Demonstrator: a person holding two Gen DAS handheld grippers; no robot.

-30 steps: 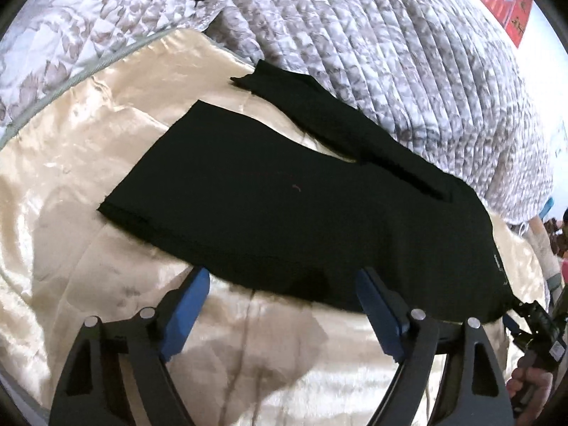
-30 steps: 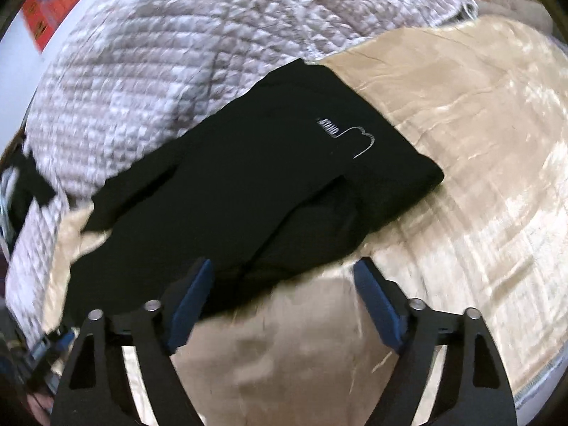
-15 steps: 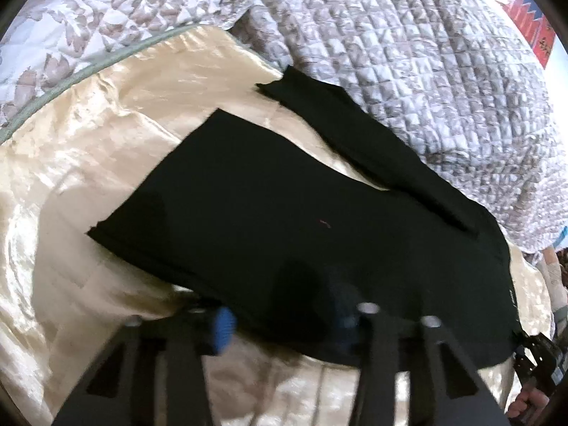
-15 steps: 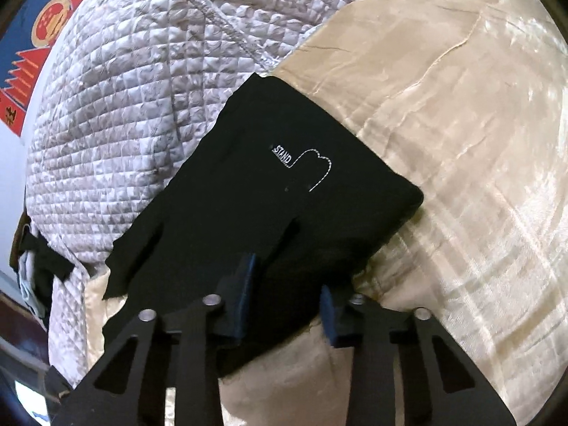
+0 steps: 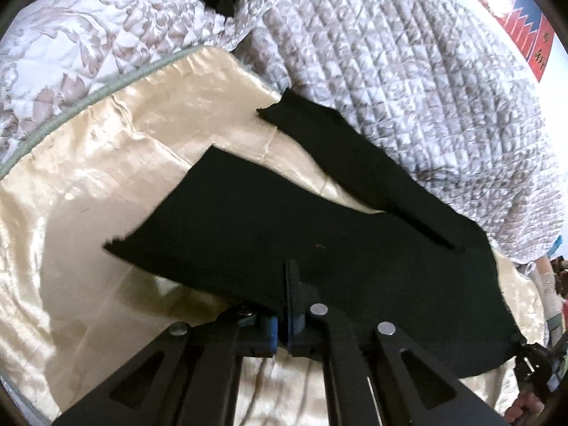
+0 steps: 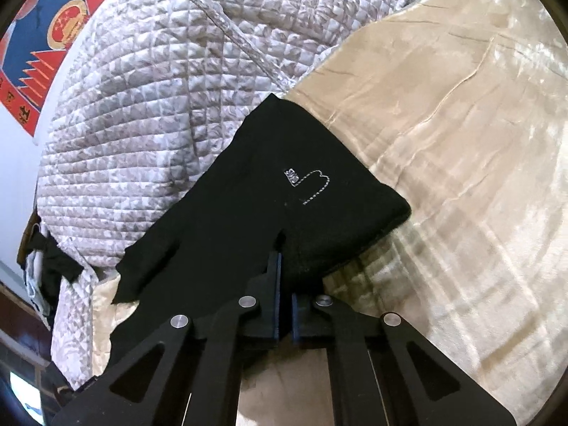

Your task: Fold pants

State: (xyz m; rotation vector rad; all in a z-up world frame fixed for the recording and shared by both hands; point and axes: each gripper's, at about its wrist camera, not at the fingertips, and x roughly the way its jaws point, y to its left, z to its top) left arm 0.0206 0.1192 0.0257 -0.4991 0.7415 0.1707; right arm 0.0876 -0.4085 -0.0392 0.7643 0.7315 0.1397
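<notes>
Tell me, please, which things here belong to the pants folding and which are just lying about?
Belongs to the job:
black pants
left gripper, shut on the pants
right gripper, shut on the pants

Just lying about:
quilted bedspread
cream satin blanket
wall poster

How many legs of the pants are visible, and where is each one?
2. Near leg lies on the beige sheet; far leg lies along the quilt edge.
</notes>
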